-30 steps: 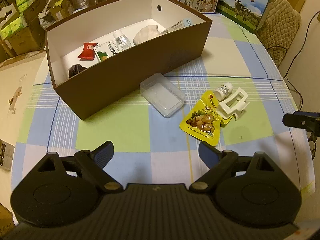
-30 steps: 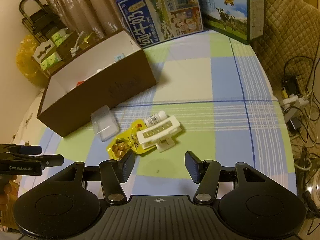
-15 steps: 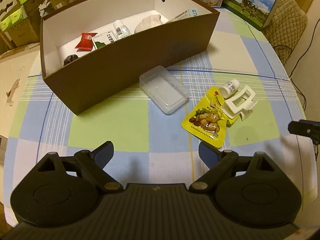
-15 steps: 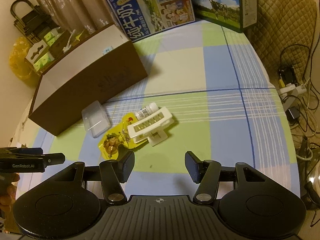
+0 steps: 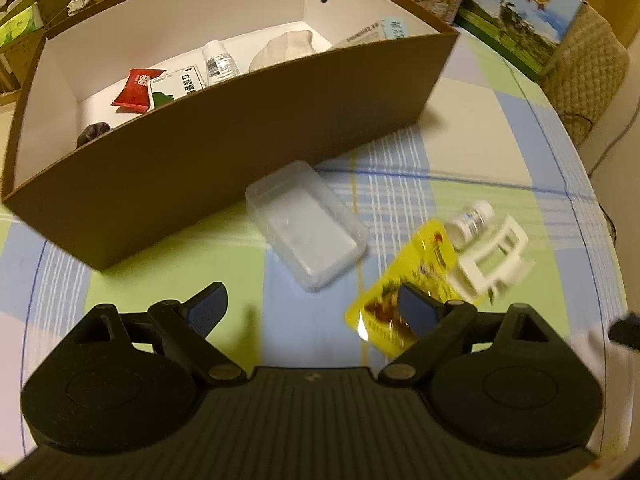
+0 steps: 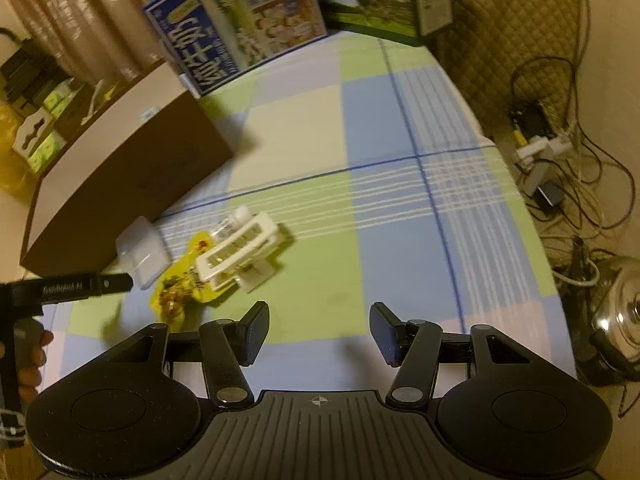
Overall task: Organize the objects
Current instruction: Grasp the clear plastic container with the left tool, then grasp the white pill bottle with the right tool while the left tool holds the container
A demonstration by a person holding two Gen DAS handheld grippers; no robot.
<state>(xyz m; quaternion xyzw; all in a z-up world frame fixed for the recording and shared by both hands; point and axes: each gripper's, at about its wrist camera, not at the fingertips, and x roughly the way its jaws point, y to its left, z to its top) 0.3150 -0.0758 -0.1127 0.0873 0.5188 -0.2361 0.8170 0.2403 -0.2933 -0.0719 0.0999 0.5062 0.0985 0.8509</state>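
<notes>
- The counter [image 5: 132, 284] loomed larger than a second before; I had lowered both tools toward the loose items, so picking seemed next.
- The brown box [image 5: 224, 152] already held several items.
- My left gripper [image 5: 310, 306] had advanced over the clear case [image 5: 308, 236]; its fingers were spread, empty.
- My right gripper [image 6: 318, 334] was likewise spread, empty.
- Yellow snack packet [image 6: 180, 284], white hair claw [image 6: 240, 254], small bottle [image 5: 470, 220] lay touching; "GenRobot.AI" showed on the left tool.
</notes>
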